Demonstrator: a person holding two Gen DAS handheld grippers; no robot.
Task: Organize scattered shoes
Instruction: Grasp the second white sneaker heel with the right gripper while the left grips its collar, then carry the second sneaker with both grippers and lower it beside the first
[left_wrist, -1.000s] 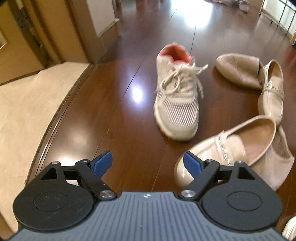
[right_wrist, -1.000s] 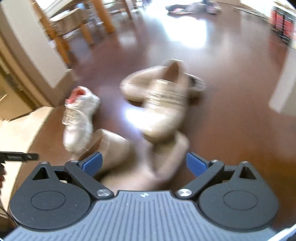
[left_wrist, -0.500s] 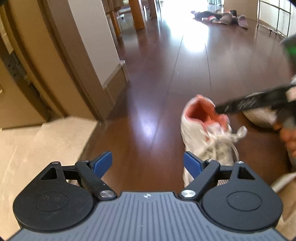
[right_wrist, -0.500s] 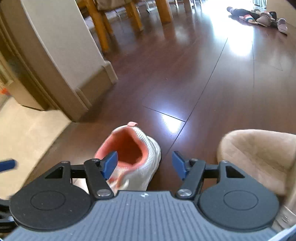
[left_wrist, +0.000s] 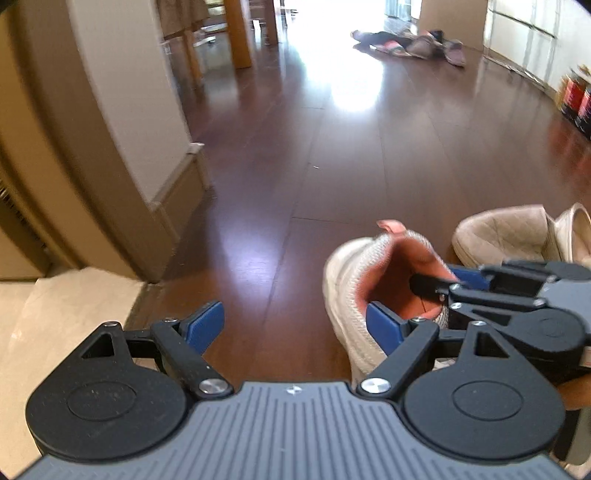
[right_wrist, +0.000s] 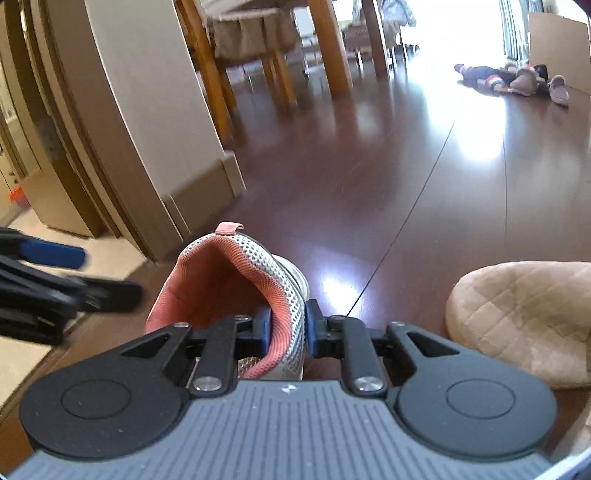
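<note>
A white mesh sneaker (right_wrist: 236, 280) with a pink lining stands on the dark wood floor, heel towards the far room. My right gripper (right_wrist: 286, 328) is shut on the right side of its collar, one pad inside and one outside. In the left wrist view the sneaker (left_wrist: 354, 280) lies just right of my left gripper (left_wrist: 295, 326), which is open and empty over bare floor. The right gripper (left_wrist: 461, 282) shows there reaching into the sneaker from the right. A beige quilted slipper (right_wrist: 524, 317) lies right of the sneaker.
A cream wall corner with a baseboard (left_wrist: 181, 188) stands to the left, beside a pale tiled step (left_wrist: 55, 317). Wooden table and chair legs (right_wrist: 332, 48) stand further back. Several more shoes (right_wrist: 517, 79) lie far off. A glossy beige flat (left_wrist: 576, 229) lies behind the slipper.
My right gripper has closed onto the sneaker's collar. My left gripper has drifted slightly and stays open; the view has shifted towards the room.
</note>
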